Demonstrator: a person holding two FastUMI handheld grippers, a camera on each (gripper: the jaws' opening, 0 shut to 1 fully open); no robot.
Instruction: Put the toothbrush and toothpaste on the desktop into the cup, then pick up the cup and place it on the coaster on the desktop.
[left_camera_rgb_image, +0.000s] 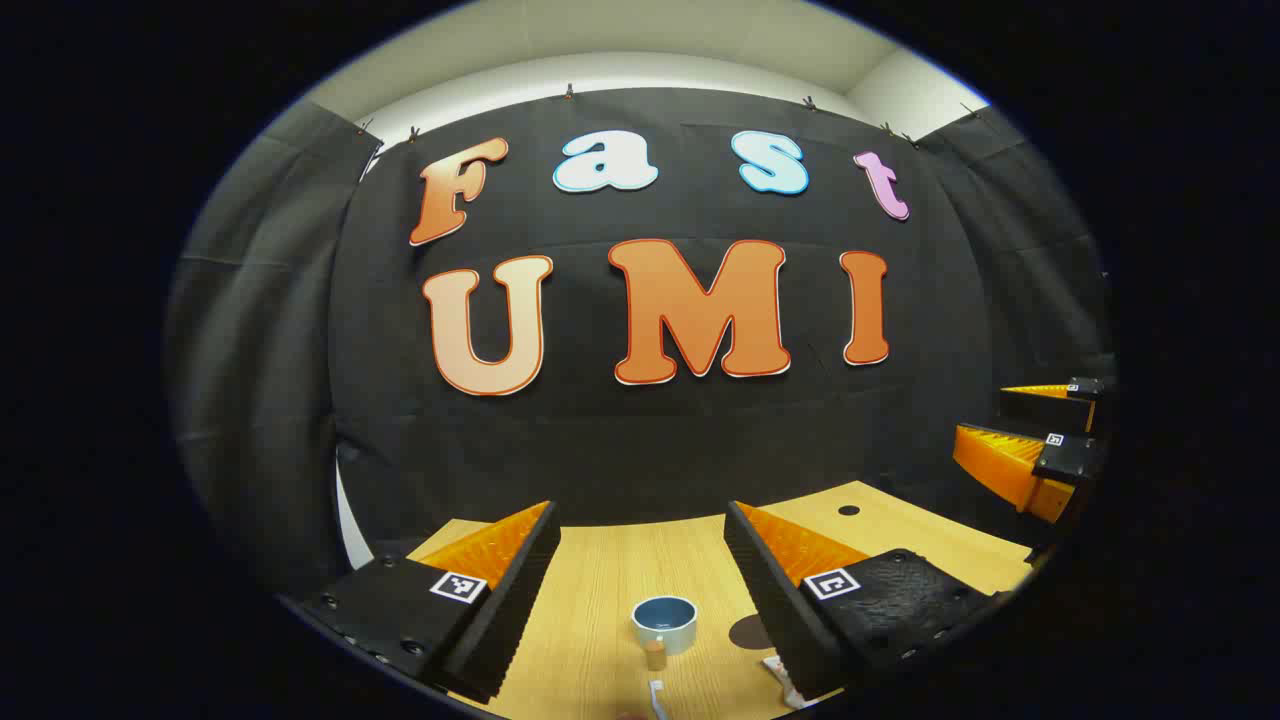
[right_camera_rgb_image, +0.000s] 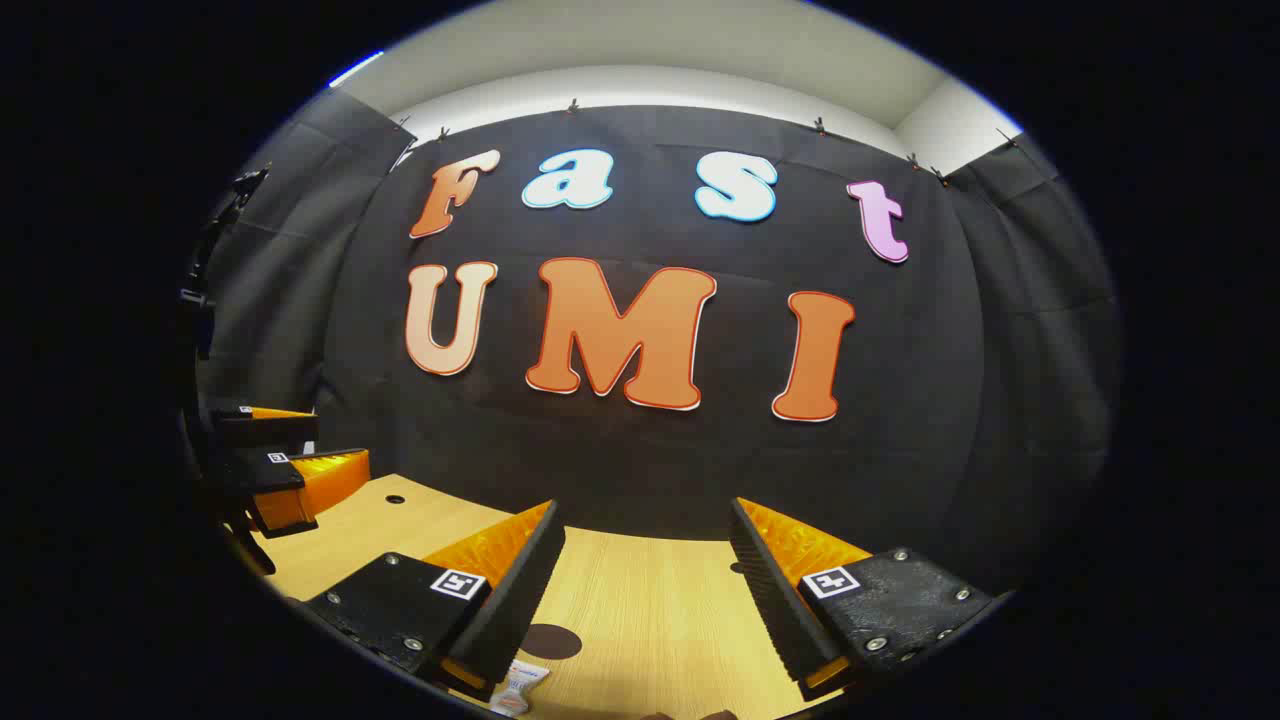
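Observation:
A blue cup (left_camera_rgb_image: 664, 622) stands upright on the wooden desktop (left_camera_rgb_image: 600, 580), low in the left gripper view between my left gripper's fingers. Just in front of it lies a white toothbrush (left_camera_rgb_image: 658, 697) with a tan end. A dark round coaster (left_camera_rgb_image: 748, 632) lies right of the cup, and the toothpaste (left_camera_rgb_image: 783, 680) peeks out beside my right-hand finger. My left gripper (left_camera_rgb_image: 640, 512) is open, above and short of the cup. In the right gripper view, the coaster (right_camera_rgb_image: 550, 641) and toothpaste (right_camera_rgb_image: 520, 688) lie low left. My right gripper (right_camera_rgb_image: 646, 510) is open and holds nothing.
The right gripper (left_camera_rgb_image: 1040, 440) shows at the right edge of the left gripper view. The left gripper (right_camera_rgb_image: 285, 470) shows at the left edge of the right gripper view. A small dark hole (left_camera_rgb_image: 848, 510) marks the desktop near the black cloth wall.

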